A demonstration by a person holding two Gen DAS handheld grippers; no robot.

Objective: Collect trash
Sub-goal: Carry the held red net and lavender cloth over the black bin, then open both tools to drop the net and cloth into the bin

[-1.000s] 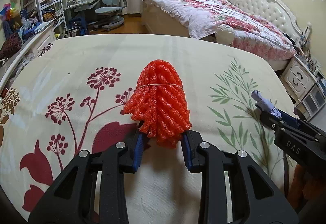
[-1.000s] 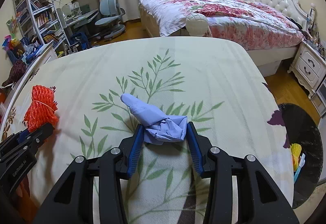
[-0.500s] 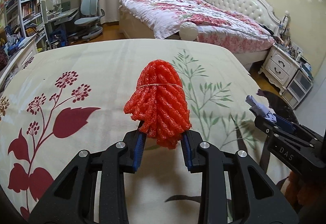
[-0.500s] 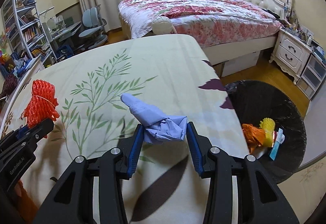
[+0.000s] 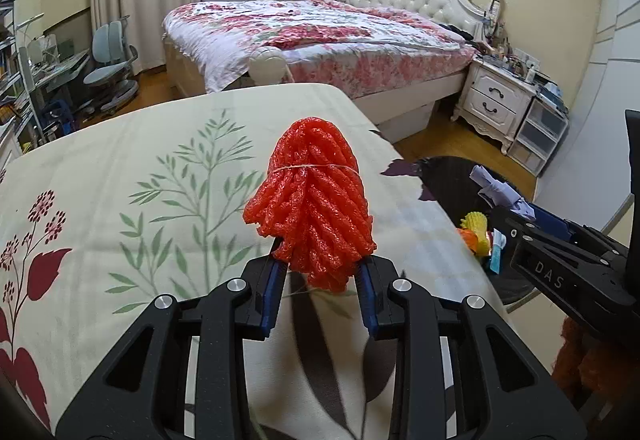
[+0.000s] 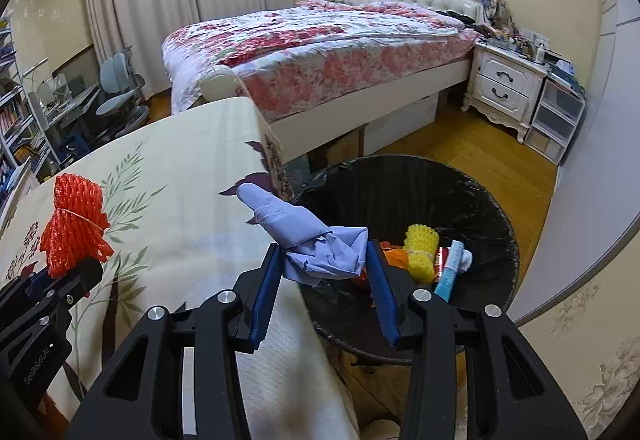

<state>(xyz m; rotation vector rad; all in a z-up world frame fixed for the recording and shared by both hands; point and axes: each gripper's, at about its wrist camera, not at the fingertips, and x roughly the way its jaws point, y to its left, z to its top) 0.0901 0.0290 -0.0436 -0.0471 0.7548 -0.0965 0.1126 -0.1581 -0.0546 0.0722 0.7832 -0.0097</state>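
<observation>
Right claw [image 6: 325, 272] pinches a crumpled blue glove [image 6: 316, 240], held just at the near rim of the bin [image 6: 496, 208] — part of the glove hangs over the bin's mouth, part over the corner of the bedspread [image 6: 192, 176]. Left claw [image 5: 322, 276] grips a bundle of red foam netting [image 5: 312, 200], tied with a thin band, well back from the bin and above the bedspread.

Inside the bin lie a yellow foam net [image 6: 421, 252], an orange scrap and a small tube [image 6: 450, 272], so the task looks partly done, with these two pieces left to drop.

What could go wrong, as I judge it: if the right claw lets go here, the glove is light and limp and may catch on the bin's near rim or slide down between the bin and the bed. It could also cling to a rubber pad instead of falling. The netting would land on the bedspread if released before it reaches the bin.

Room to move: beyond the bin the wooden floor is open as far as the nightstand [image 6: 508, 88]. The right claw stands between the left one and the bin, so they could knock together if both head for the bin at once.
</observation>
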